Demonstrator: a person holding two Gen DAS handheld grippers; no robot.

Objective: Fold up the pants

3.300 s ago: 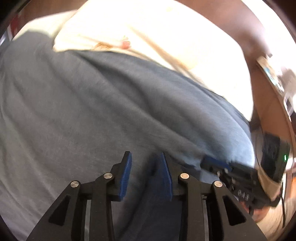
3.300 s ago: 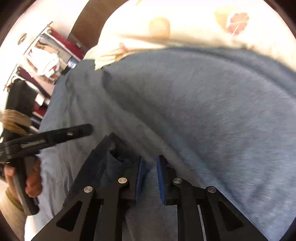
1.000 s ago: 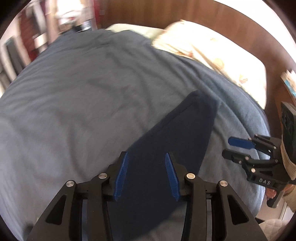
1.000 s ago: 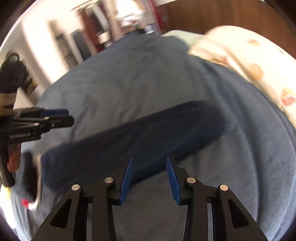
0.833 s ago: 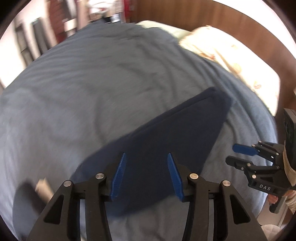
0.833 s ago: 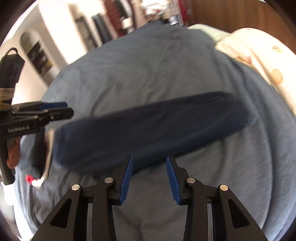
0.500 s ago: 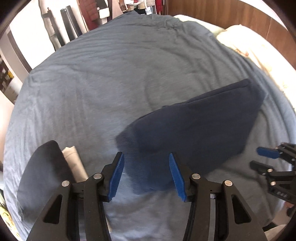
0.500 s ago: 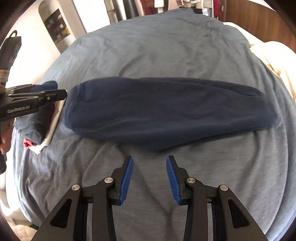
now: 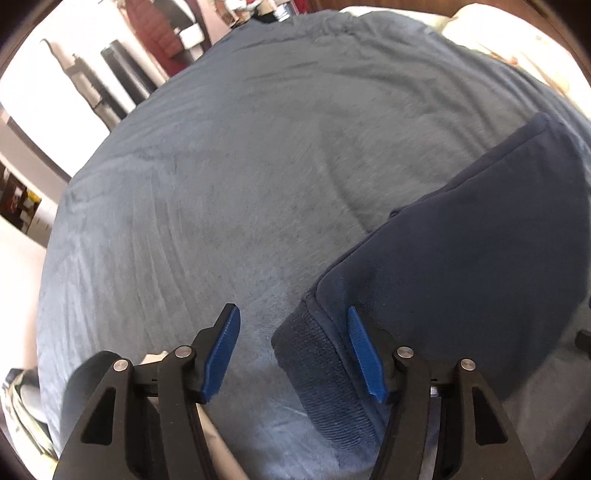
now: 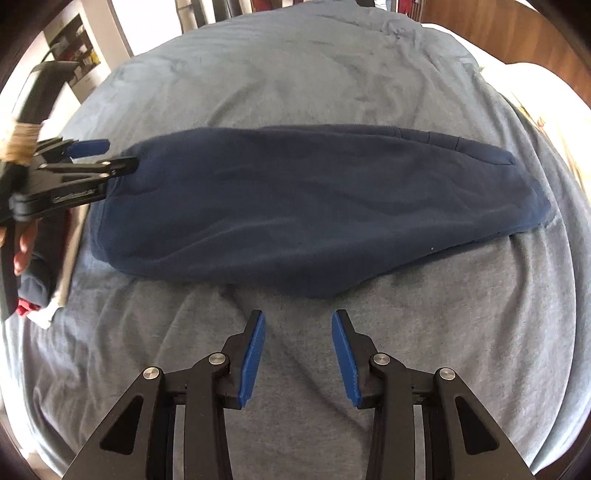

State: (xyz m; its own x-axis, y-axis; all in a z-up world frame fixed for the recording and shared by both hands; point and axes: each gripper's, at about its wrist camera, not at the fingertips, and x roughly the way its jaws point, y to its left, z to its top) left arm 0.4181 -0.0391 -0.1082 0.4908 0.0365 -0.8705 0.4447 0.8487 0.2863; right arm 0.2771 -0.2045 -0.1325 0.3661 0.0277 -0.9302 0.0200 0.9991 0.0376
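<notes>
Dark navy sweatpants (image 10: pixel 306 214) lie folded lengthwise, leg on leg, across a grey-blue bedspread (image 10: pixel 295 81). In the left wrist view the ribbed cuff end (image 9: pixel 325 376) lies between my left gripper's (image 9: pixel 293 347) open fingers, close to the right fingertip. In the right wrist view my left gripper (image 10: pixel 107 157) hovers at the pants' left cuff end. My right gripper (image 10: pixel 298 332) is open and empty, above the bedspread just in front of the pants' middle.
A small pile of folded clothes with a white and red item (image 10: pixel 40 288) lies at the bed's left edge. A cream pillow (image 10: pixel 546 96) and a wooden headboard (image 10: pixel 498 33) are at the right. Shelves and hanging clothes (image 9: pixel 155 40) stand beyond the bed.
Both grippers have let go of the pants and pulled back. The left has swung along the pants to the cuff end. The pants now lie flat on the bed.
</notes>
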